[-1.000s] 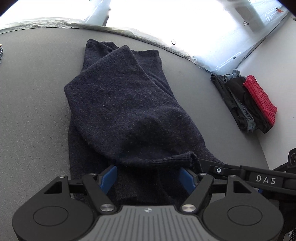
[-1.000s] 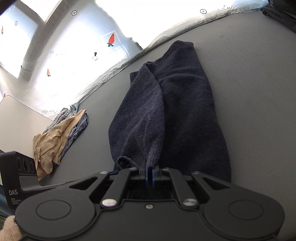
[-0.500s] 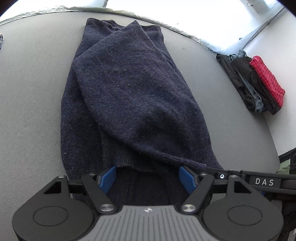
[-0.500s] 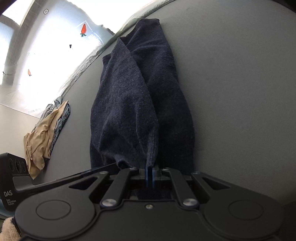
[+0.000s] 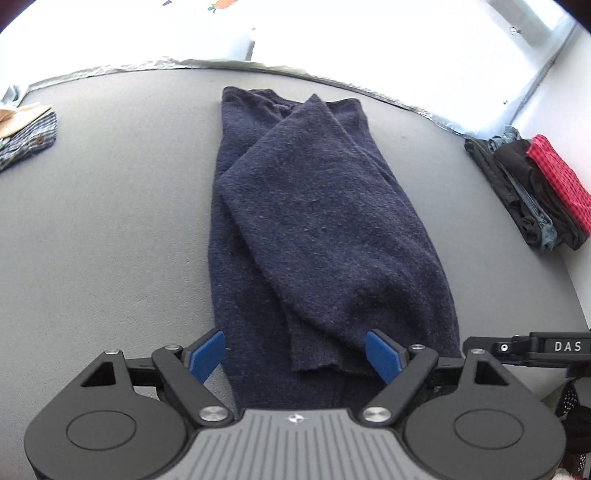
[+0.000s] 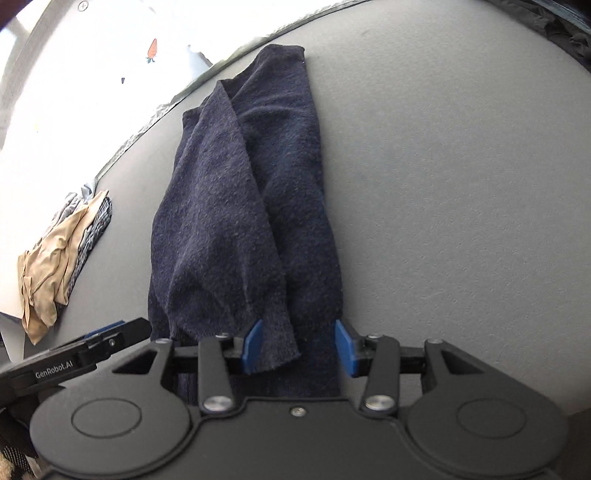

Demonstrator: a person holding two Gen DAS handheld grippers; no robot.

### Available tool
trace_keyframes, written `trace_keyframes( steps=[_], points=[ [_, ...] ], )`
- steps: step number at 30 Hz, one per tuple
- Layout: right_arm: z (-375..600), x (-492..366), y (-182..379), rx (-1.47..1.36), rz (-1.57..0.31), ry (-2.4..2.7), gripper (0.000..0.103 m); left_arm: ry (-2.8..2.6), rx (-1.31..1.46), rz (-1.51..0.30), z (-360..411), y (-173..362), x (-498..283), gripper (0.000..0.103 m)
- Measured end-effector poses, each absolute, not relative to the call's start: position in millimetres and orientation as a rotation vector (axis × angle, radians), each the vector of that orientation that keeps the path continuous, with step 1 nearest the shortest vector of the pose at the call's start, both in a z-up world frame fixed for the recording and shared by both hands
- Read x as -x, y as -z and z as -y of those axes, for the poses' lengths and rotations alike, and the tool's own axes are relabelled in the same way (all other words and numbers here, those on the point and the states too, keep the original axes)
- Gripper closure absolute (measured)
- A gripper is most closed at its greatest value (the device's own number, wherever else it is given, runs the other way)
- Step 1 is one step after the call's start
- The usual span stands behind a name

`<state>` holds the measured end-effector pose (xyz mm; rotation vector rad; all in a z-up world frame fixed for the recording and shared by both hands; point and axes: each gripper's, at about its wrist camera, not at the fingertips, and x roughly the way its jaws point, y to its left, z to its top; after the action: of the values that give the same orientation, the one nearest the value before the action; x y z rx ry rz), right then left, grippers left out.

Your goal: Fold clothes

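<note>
Released since 1 second ago, the navy sweater (image 5: pixel 317 229) lies lengthwise mid-table. Right gripper (image 6: pixel 298 347) jaws opening around its near hem; left gripper (image 5: pixel 295 352) opening, apparently empty. Withdraw both straight back without snagging cloth.

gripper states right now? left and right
Left gripper: opening, holds nothing, navy sweater lies between jaws.
Right gripper: opening, sweater cuff loose between pads.

Near end of the sweater (image 5: pixel 325 236): hidden below the left gripper (image 5: pixel 295 354). Striped shirt (image 5: pixel 27 144), far left of it: cut by the frame edge. Dark garment (image 6: pixel 565 26), far right beyond the right gripper (image 6: pixel 299 345): cropped, kind unreadable. Window decals: too small to identify.
</note>
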<state>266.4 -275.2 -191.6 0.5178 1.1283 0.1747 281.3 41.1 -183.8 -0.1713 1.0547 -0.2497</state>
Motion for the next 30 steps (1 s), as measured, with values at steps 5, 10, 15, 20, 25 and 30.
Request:
trace_keyframes(
  steps=[5,10,15,20,25,30],
  points=[
    [284,-275,204,-0.585,-1.142,-0.147,0.048,0.205,0.215,-1.11,-54,202,-290,0.019],
    [285,-283,218,-0.678,-1.157,-0.163,0.041,0.231,0.223,-1.151,-52,214,-291,0.019],
    [286,-293,226,-0.7,-1.152,-0.133,0.032,0.281,0.244,-1.186,-49,226,-297,0.018],
    [280,-301,229,-0.672,-1.141,-0.177,0.029,0.319,0.27,-1.195,-47,232,-299,0.006],
    [278,-306,232,-0.697,-1.151,-0.234,0.037,0.337,0.272,-1.21,-46,232,-299,0.004],
    [274,-311,234,-0.684,-1.179,-0.278,0.057,0.304,0.273,-1.202,-51,229,-295,0.03]
  ],
)
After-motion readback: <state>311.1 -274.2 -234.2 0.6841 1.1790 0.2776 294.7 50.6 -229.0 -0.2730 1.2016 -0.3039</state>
